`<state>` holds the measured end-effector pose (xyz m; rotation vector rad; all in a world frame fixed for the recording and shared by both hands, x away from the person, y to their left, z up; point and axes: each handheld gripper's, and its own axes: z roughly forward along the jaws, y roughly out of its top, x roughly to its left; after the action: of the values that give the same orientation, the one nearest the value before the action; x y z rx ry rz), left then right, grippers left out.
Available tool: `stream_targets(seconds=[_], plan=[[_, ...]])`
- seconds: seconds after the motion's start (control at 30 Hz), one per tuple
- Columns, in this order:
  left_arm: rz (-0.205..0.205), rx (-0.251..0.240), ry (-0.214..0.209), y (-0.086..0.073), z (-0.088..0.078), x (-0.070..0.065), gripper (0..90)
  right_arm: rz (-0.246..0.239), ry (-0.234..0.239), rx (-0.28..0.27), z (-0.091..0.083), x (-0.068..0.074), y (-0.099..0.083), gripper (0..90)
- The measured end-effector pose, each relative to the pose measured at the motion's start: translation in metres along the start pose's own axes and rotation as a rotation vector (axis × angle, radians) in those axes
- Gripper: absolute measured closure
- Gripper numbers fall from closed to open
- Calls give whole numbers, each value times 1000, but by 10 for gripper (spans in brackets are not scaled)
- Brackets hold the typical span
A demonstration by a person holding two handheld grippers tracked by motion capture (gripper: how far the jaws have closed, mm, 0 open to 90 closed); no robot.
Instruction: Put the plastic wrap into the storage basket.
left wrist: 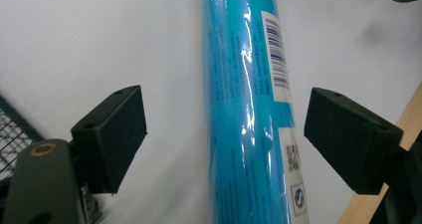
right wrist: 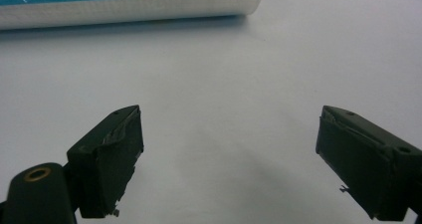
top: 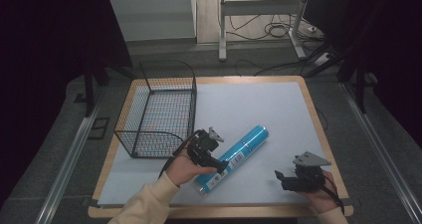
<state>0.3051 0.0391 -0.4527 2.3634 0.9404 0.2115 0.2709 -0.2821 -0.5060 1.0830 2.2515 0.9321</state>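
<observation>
1 blue roll point(top: 238, 153), 1 wire basket point(top: 157, 109), 2 grippers: left point(top: 219, 167), right point(top: 278, 176).

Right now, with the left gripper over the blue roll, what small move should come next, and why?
Probably close the left gripper on the blue roll. Its jaws stand open on either side of the roll, with a gap at each pad, so nothing is gripped yet. The roll lies flat on the white mat, beside the wire basket. The right gripper is open over bare mat.

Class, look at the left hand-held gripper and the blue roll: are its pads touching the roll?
Apart. In the left gripper view, the left hand-held gripper straddles the blue roll, with white table visible between each pad and the roll.
</observation>
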Motion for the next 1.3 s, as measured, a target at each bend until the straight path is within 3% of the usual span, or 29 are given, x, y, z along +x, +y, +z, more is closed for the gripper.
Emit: stream_targets(seconds=[0.83, 1.3], plan=[[13, 82, -20, 32, 35, -9, 155, 8, 1, 12, 1, 0, 0, 117], [28, 180, -20, 49, 66, -14, 157, 7, 7, 15, 2, 0, 0, 117]])
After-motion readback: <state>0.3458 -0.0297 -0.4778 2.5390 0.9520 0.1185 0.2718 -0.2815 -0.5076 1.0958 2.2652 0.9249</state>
